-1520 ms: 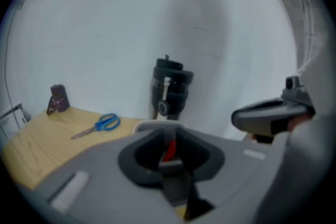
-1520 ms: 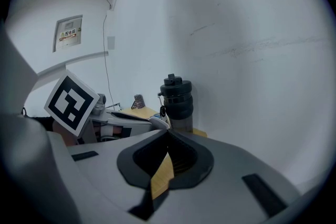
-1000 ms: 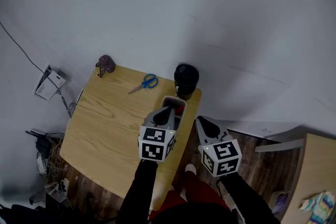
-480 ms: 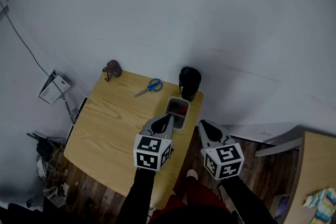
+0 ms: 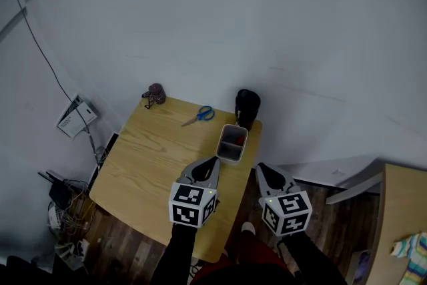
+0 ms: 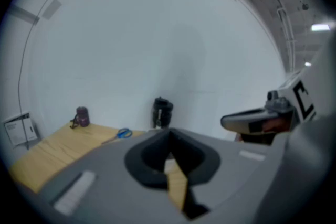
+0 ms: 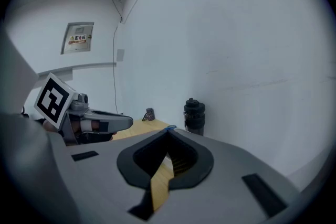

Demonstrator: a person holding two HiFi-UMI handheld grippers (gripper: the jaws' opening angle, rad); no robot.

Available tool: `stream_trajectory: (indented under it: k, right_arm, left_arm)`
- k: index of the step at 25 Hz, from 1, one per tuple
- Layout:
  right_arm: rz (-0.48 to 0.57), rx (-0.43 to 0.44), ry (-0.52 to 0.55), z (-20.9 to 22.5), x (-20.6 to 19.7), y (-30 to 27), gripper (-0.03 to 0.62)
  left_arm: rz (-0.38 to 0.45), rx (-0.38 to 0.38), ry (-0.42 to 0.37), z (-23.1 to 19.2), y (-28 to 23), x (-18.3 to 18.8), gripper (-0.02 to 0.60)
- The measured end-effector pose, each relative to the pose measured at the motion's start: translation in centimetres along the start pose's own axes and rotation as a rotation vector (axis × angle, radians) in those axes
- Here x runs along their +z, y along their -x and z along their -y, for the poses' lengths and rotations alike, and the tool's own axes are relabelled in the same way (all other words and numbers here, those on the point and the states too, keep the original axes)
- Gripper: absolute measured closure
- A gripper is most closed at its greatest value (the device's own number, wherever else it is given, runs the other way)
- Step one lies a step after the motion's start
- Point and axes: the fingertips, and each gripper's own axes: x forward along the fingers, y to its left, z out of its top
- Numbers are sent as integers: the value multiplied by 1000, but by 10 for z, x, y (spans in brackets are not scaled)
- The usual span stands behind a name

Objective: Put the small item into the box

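A grey open box [image 5: 229, 151] stands on the wooden table [image 5: 153, 157] near its right edge, with a small red item [image 5: 238, 141] lying inside. My left gripper [image 5: 213, 161] hovers just short of the box on the near side, jaws shut and empty. My right gripper [image 5: 260, 168] hangs off the table's right edge over the floor, also shut with nothing in it. In the left gripper view the jaws [image 6: 169, 134] meet at a point; the right gripper view shows the same at its tip [image 7: 168, 132].
Blue scissors [image 5: 200, 115] lie behind the box. A black bottle [image 5: 247, 107] stands at the far right corner and a small dark purple object [image 5: 155, 95] at the far left corner. Cables and a white device [image 5: 75, 118] lie on the floor to the left.
Both grippers have drawn back toward me. The left gripper, which was over the box, now sits clear of it, and the box's inside shows fully.
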Motion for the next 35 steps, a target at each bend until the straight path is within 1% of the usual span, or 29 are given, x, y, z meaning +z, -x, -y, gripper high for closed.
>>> stream_trajectory:
  k: [12, 20, 30, 35]
  right_arm:
    - [38, -16, 7, -39, -5, 47, 586]
    - [76, 1, 38, -65, -2, 71, 586]
    - [94, 14, 14, -92, -10, 90, 586]
    - [85, 19, 0, -102, -20, 98, 586]
  left_arm:
    - [47, 9, 25, 7, 71, -14, 578]
    - [66, 6, 51, 14, 103, -27, 578]
    - [77, 10, 52, 16, 138, -38, 578]
    - [77, 8, 56, 16, 153, -46, 578]
